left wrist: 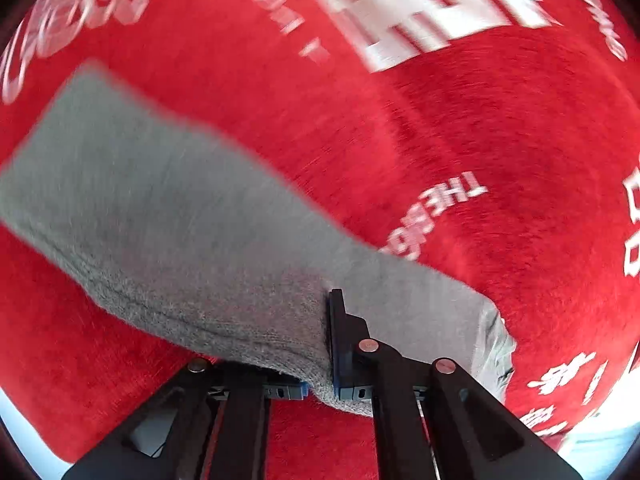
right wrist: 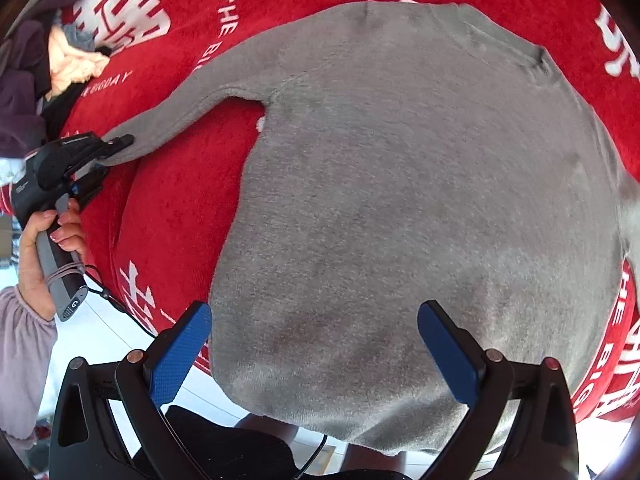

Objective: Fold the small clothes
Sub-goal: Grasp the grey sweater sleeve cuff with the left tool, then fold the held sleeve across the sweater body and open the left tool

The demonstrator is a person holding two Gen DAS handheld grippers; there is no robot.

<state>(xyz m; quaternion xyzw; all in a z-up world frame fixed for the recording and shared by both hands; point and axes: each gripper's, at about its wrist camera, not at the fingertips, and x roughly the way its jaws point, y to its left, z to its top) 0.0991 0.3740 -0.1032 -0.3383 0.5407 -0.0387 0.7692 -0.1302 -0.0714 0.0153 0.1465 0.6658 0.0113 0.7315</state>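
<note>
Jaws clamped on knit: my left gripper (left wrist: pixel 326 364) has its blue pads pinched tight on the cuff end of the grey sweater's sleeve (left wrist: pixel 168 216), while my right gripper (right wrist: pixel 316 356) hangs with its jaws wide apart over the hem, gripping nothing. The grey sweater (right wrist: pixel 420 200) lies flat and spread on the red blanket (right wrist: pixel 180 208) with white lettering, collar at the far side, hem toward me, just beneath the right gripper's open fingers. Its sleeve runs out long and straight from the shoulder toward the left edge of the right wrist view, where the left gripper (right wrist: pixel 108 148) holds the tip, a hand (right wrist: pixel 44 240) in a lilac cuff on the handle. That long axis is what matters, I judge: the sleeve points away from the body, so the fold should carry the cuff back across the chest, toward the right gripper. The left hand is the nearer one, already on it. A heap of other clothes (right wrist: pixel 60 56) waits at the far left corner, well apart.
</note>
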